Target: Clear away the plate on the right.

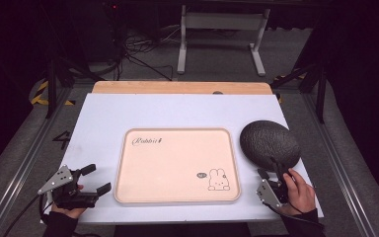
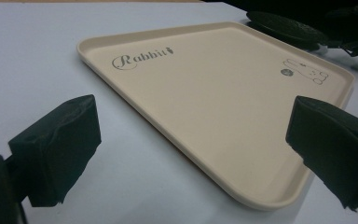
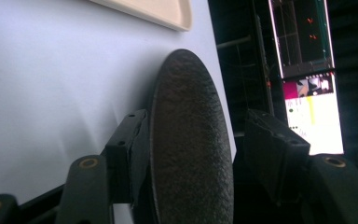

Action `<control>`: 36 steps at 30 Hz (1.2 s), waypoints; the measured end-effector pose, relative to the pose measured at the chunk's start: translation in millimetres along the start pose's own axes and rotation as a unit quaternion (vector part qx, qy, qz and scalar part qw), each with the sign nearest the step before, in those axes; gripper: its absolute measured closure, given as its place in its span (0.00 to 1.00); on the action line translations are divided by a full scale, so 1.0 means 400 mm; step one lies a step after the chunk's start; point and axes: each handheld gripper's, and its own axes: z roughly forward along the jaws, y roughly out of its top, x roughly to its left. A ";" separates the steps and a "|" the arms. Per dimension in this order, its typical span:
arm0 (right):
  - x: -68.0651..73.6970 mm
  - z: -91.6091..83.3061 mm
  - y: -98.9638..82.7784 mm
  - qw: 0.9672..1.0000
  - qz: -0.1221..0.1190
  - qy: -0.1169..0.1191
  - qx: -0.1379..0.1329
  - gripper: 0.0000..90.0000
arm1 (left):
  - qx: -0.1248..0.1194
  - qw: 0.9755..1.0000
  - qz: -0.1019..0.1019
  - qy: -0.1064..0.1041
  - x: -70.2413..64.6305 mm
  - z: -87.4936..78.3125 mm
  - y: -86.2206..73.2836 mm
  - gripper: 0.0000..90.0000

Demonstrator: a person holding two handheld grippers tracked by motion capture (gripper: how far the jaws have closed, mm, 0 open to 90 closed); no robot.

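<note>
1. Plate [image 1: 270,144], dark and rough, is sitting at the right side of the white table [image 1: 103,118] in the high view, just beside the right edge of the beige tray [image 1: 177,165]. The right gripper [image 1: 271,174] is reaching to the near rim of the plate, with the right hand [image 1: 300,192] behind it. The left gripper [image 1: 93,178] is resting at the near left corner of the table, its jaws standing wide apart with nothing between them, pointing toward the tray. The left hand [image 1: 69,210] is holding it from below. The tray is carrying a "Rabbit" word and a small rabbit drawing.

2. In the left gripper view, the two black jaws are standing far apart at the bottom corners and are gripping nothing. The tray [image 2: 214,102] is lying on the table [image 2: 28,70] in front of them, empty inside. The plate [image 2: 284,28] is showing as a dark flat shape beyond the far edge of the tray.

3. In the right gripper view, the plate [image 3: 191,154] is standing between the two jaws, seen from its edge. The left-hand jaw is lying close against the plate; the other jaw is appearing apart from it, with a dark gap. I cannot tell if the pads are really pressing on it. A corner of the tray [image 3: 163,14] is showing at the top, on the table [image 3: 51,93].
</note>
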 end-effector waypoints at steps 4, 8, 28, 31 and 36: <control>0.008 0.009 -0.001 1.000 -0.010 0.012 0.008 0.46 | -0.001 1.000 0.000 0.000 0.000 0.000 0.000 0.04; 0.017 0.014 0.005 0.999 -0.037 0.017 0.018 0.49 | -0.001 1.000 0.000 0.000 0.000 0.000 0.000 0.04; 0.038 0.052 0.005 0.986 -0.135 0.010 0.098 0.64 | 0.000 1.000 0.000 0.000 0.000 0.000 0.000 0.04; 0.039 0.058 0.004 0.984 -0.143 0.012 0.104 0.68 | 0.000 1.000 0.000 0.000 0.000 0.000 0.000 0.04; 0.037 0.070 0.004 0.982 -0.155 0.013 0.107 0.71 | 0.000 1.000 0.000 0.000 0.000 0.000 0.000 0.04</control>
